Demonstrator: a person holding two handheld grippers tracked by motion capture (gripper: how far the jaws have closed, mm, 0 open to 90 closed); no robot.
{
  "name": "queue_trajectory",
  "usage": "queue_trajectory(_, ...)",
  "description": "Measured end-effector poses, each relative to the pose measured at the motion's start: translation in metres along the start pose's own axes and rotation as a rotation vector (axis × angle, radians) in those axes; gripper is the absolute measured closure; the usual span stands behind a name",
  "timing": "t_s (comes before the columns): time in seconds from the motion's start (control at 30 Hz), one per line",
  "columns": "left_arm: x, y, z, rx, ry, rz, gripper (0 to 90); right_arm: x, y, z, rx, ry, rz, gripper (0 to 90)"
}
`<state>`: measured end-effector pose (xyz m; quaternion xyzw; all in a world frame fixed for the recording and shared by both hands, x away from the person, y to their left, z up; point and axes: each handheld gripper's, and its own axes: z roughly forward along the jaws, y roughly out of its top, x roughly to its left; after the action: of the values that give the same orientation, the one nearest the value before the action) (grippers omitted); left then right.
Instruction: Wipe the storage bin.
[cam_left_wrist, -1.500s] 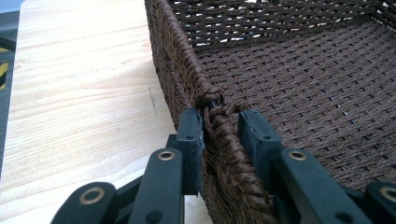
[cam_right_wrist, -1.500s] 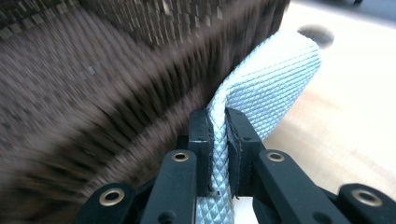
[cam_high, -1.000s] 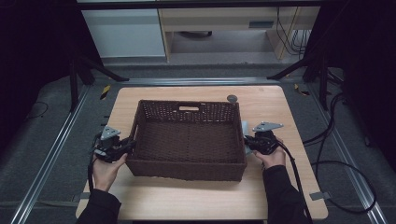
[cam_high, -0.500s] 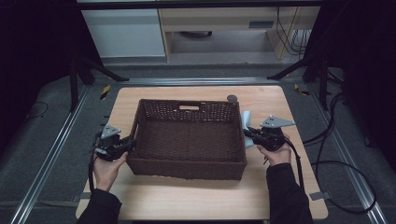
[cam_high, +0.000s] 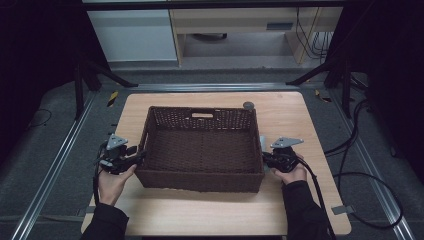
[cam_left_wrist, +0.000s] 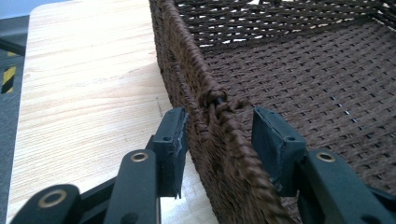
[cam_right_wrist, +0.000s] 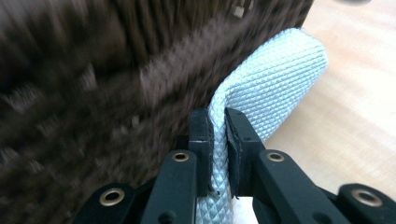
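Observation:
A dark brown wicker basket (cam_high: 202, 119) stands in the middle of the wooden table (cam_high: 210, 212), with nothing inside it. My left gripper (cam_high: 139, 157) is open at the basket's left wall. In the left gripper view its jaws (cam_left_wrist: 222, 133) straddle the woven rim, one pad outside and one inside, over the basket floor (cam_left_wrist: 299, 70). My right gripper (cam_high: 265, 159) is at the basket's right wall, shut on a pale blue textured pad (cam_high: 262, 142). The right gripper view shows the jaws (cam_right_wrist: 218, 130) pinching that pad (cam_right_wrist: 275, 79) beside the blurred basket wall (cam_right_wrist: 93, 93).
A small grey round object (cam_high: 248, 105) lies on the table just behind the basket's far right corner. Bare tabletop runs along the near edge and to the right. Metal rails and cables (cam_high: 360, 175) flank the table on the floor.
My right gripper, with the blue pad, went slightly away along the basket's right wall and has come back toward the near edge. The left gripper and the basket have stayed put.

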<state>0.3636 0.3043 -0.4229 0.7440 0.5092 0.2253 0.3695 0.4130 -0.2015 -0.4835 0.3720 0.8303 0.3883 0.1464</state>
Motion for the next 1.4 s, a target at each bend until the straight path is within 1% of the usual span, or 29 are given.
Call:
queue_trajectory(0.03,-0.001,-0.001,0.000,0.010,-0.012,0.007,59.8,0.000,-0.003,0.004,0.023,0.005,0.000,82.2)
queue_trajectory(0.1,-0.001,-0.002,0.001,0.013,-0.025,0.004,64.9,0.000,-0.003,0.002,0.016,0.010,0.005,82.1)
queue_trajectory(0.13,-0.001,-0.002,0.001,0.013,-0.025,0.004,66.4,0.000,-0.003,0.002,0.016,0.010,0.005,82.1)
queue_trajectory(0.17,-0.002,-0.002,0.002,0.015,-0.011,0.010,67.6,0.001,0.001,-0.005,-0.019,0.011,0.006,82.1)
queue_trajectory(0.23,-0.003,-0.002,0.002,0.011,-0.002,0.010,68.6,0.000,0.006,-0.014,-0.072,0.010,0.012,82.1)
queue_trajectory(0.3,-0.003,-0.002,0.002,0.004,0.010,0.018,69.3,0.001,0.012,-0.026,-0.131,0.003,0.010,82.1)
queue_trajectory(0.33,-0.003,-0.002,0.002,0.004,0.010,0.018,69.5,0.001,0.012,-0.026,-0.131,0.003,0.010,82.1)
queue_trajectory(0.43,-0.004,-0.002,0.002,0.002,0.016,0.020,69.7,0.004,0.021,-0.043,-0.200,-0.005,-0.012,82.2)
queue_trajectory(0.47,-0.004,-0.002,0.002,0.002,0.016,0.020,69.8,0.004,0.021,-0.043,-0.200,-0.005,-0.012,82.2)
queue_trajectory(0.5,-0.004,-0.002,0.002,0.004,0.014,0.015,69.9,0.006,0.021,-0.044,-0.197,-0.005,-0.023,82.2)
queue_trajectory(0.57,-0.004,-0.002,0.002,0.004,0.015,0.015,69.9,0.007,0.020,-0.043,-0.188,-0.003,-0.024,82.2)
queue_trajectory(0.67,-0.004,-0.002,0.002,0.003,0.015,0.012,69.9,0.007,0.013,-0.035,-0.143,0.002,-0.022,82.2)
queue_trajectory(0.7,-0.004,-0.002,0.003,-0.001,0.018,0.013,69.9,0.006,0.008,-0.029,-0.113,0.002,-0.017,82.1)
queue_trajectory(0.73,-0.004,-0.002,0.003,-0.001,0.018,0.013,70.0,0.006,0.008,-0.029,-0.113,0.002,-0.017,82.1)
queue_trajectory(0.8,-0.004,0.000,0.005,0.000,0.018,0.007,70.0,0.006,-0.002,-0.019,-0.067,0.010,0.003,82.2)
queue_trajectory(0.9,-0.004,0.001,0.006,-0.002,0.019,0.004,69.9,0.007,-0.008,-0.010,-0.015,0.016,0.006,82.1)
queue_trajectory(0.97,-0.004,0.001,0.007,-0.002,0.017,0.003,69.9,0.007,-0.009,-0.008,0.006,0.014,-0.002,82.0)
queue_trajectory(1.03,-0.003,0.002,0.008,-0.007,0.018,0.005,69.8,0.007,-0.008,-0.010,0.002,0.013,-0.011,82.0)
queue_trajectory(1.07,-0.003,0.002,0.008,-0.007,0.017,0.004,69.7,0.008,-0.002,-0.020,-0.049,0.014,-0.012,82.0)
queue_trajectory(1.1,-0.003,0.002,0.008,-0.007,0.017,0.004,69.7,0.008,-0.002,-0.020,-0.049,0.014,-0.012,82.0)
queue_trajectory(1.13,-0.003,0.002,0.008,-0.006,0.018,0.006,69.7,0.008,0.000,-0.025,-0.078,0.012,-0.011,82.0)
queue_trajectory(1.17,-0.003,0.002,0.008,-0.003,0.020,0.008,69.7,0.009,0.009,-0.043,-0.166,0.008,-0.010,82.0)
queue_trajectory(1.2,-0.004,0.002,0.008,0.000,0.017,0.005,69.7,0.010,0.013,-0.050,-0.198,0.007,-0.016,82.0)
queue_trajectory(1.23,-0.004,0.002,0.008,0.000,0.017,0.005,69.8,0.011,0.015,-0.056,-0.214,0.003,-0.028,82.0)
queue_trajectory(1.27,-0.003,0.002,0.008,0.000,0.017,0.005,69.8,0.011,0.015,-0.056,-0.214,0.003,-0.028,82.0)
queue_trajectory(1.3,-0.004,0.002,0.008,-0.001,0.017,0.004,69.8,0.014,0.017,-0.060,-0.218,-0.008,-0.043,82.0)
queue_trajectory(1.33,-0.004,0.002,0.008,-0.001,0.017,0.004,69.7,0.016,0.018,-0.062,-0.218,-0.008,-0.055,82.1)
queue_trajectory(1.37,-0.004,0.002,0.008,0.000,0.017,0.004,69.7,0.018,0.017,-0.062,-0.208,-0.013,-0.073,82.1)
queue_trajectory(1.4,-0.004,0.002,0.008,0.000,0.017,0.005,69.7,0.019,0.015,-0.061,-0.196,-0.012,-0.076,82.1)
